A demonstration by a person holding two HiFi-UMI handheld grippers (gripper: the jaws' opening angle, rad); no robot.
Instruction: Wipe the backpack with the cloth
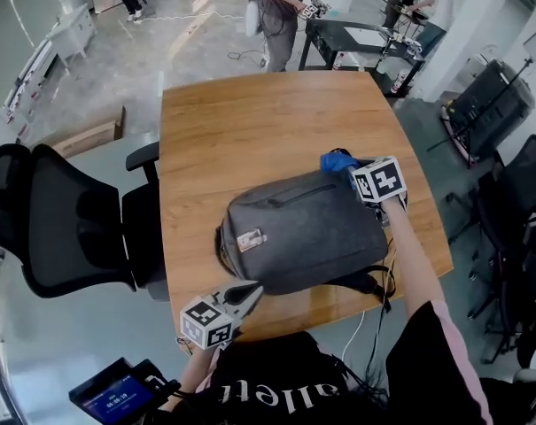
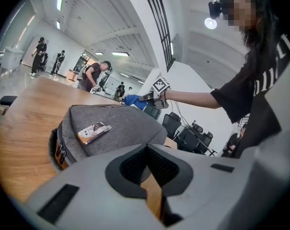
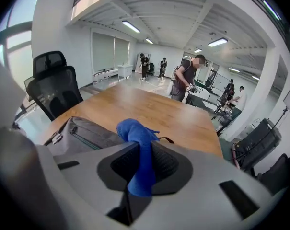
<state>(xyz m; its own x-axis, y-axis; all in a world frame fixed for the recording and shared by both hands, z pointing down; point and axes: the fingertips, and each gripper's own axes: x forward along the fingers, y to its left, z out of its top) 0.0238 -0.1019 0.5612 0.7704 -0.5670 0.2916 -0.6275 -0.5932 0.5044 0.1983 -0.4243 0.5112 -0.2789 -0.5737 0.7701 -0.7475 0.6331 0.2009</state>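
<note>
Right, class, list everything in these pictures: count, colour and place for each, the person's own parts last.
backpack: one, grey, lying on the table
patch: one, orange and white, on the backpack
cloth: one, blue, at the backpack's far right corner
table: one, brown wood, centre
office chair: one, black, left of the table
people: several, mostly dark clothes, beyond the table
left gripper: one, grey, fingers shut and empty, at the table's near edge
right gripper: one, grey, fingers shut on the cloth
</note>
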